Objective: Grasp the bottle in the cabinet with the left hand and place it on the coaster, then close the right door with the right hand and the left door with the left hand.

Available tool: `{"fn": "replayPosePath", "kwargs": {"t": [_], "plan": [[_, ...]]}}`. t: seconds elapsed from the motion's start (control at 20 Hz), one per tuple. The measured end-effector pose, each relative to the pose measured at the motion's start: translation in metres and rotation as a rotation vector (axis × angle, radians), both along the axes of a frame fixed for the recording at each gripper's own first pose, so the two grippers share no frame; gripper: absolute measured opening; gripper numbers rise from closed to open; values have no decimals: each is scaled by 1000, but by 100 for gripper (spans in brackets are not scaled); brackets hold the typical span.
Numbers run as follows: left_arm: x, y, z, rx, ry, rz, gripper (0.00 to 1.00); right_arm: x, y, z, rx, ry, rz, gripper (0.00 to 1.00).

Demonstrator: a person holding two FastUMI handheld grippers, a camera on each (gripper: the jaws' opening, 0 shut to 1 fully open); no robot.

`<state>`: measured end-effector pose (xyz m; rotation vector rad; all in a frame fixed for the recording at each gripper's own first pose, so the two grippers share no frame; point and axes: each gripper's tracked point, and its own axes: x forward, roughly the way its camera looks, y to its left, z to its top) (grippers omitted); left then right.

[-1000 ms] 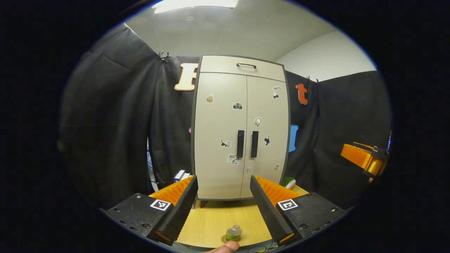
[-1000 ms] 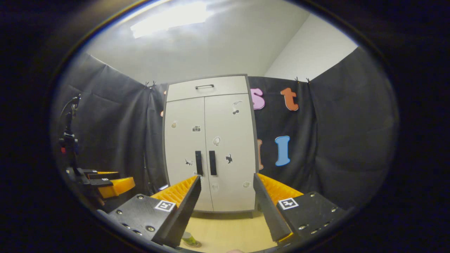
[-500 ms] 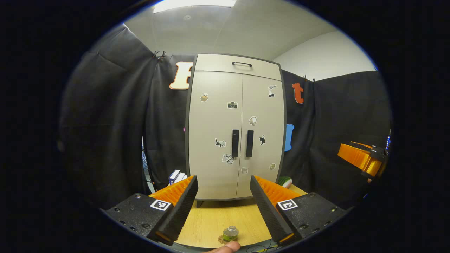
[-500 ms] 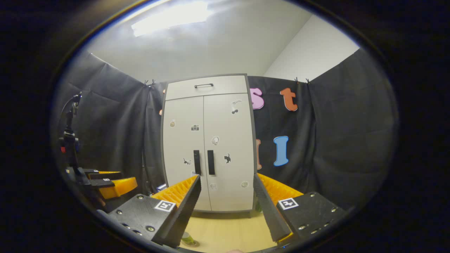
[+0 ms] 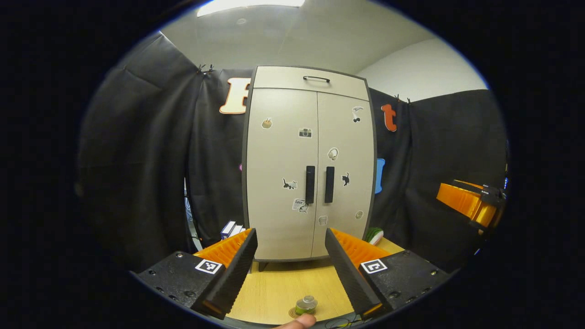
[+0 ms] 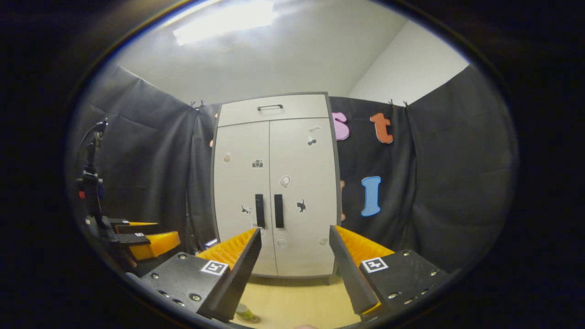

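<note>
- Already looks near done, judging by layout alone:
- Far left of right gripper view: left tool (image 6: 153, 234) seen side-on, well apart from cabinet; jaw gap hard to read there.
- Left gripper view, low centre: left tool (image 5: 291, 267) spread wide, nothing between fingers, hanging over bench (image 5: 274, 285), aimed at cabinet (image 5: 310, 164).
- Just below that gap: bottle (image 5: 305, 305) upright on coaster (image 5: 293, 313), near front edge of bench, well clear of cabinet. Same bottle (image 6: 247, 314) peeking beside a finger in right gripper view. Placing step judged complete.
- Fingertip of a hand (image 5: 297, 322) at bottom edge, close to bottle; touching or not, can't tell.
- Left door (image 5: 279, 169) flush w/ frame, handle (image 5: 310, 184) vertical, no gap visible. Judged closed.
- Right door (image 5: 343, 169) likewise flush, handle (image 5: 329, 184) just beside the other. Judged closed.
- Far right of left gripper view: right tool (image 5: 466, 203) off to side, well apart from cabinet.
- Right gripper view, low centre: right tool (image 6: 295, 269) also spread wide, empty, facing doors from a distance.
- Left to do: prob nothing but pulling back; no step appears outstanding.
</note>
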<state>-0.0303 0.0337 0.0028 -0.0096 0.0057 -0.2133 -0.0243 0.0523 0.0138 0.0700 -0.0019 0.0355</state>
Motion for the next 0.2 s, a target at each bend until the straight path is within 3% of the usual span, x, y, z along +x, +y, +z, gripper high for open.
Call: {"fn": "replayPosePath", "kwargs": {"t": [0.2], "plan": [[7, -2, -7, 4, 12, -18, 94, 13, 6, -2, 13, -4, 11, 90]]}}
